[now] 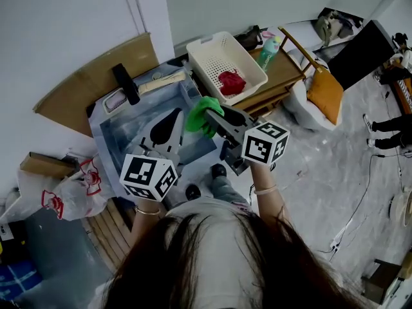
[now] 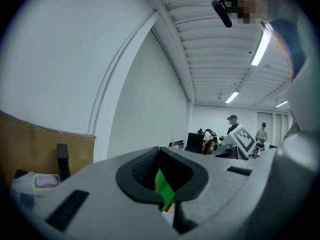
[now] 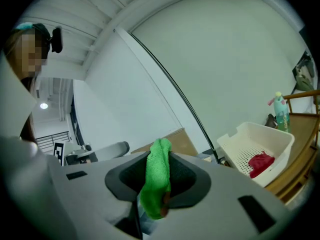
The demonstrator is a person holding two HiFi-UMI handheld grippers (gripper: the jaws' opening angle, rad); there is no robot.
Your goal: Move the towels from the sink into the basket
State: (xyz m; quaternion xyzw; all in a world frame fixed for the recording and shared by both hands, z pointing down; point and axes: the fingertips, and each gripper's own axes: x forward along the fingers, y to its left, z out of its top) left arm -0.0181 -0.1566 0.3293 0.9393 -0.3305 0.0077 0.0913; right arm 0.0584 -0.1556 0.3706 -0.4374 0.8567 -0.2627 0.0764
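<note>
The right gripper (image 1: 215, 118) has its jaws pinching the green towel (image 1: 201, 114). The towel hangs up and down over the sink (image 1: 122, 140). The basket (image 1: 207, 44) is ahead and to the right, nearest this hand. The left gripper (image 1: 168, 126) has its jaws pressed together, holding nothing. I count two towels. One is green, and one red towel (image 1: 232, 82) lies in the one basket.
</note>
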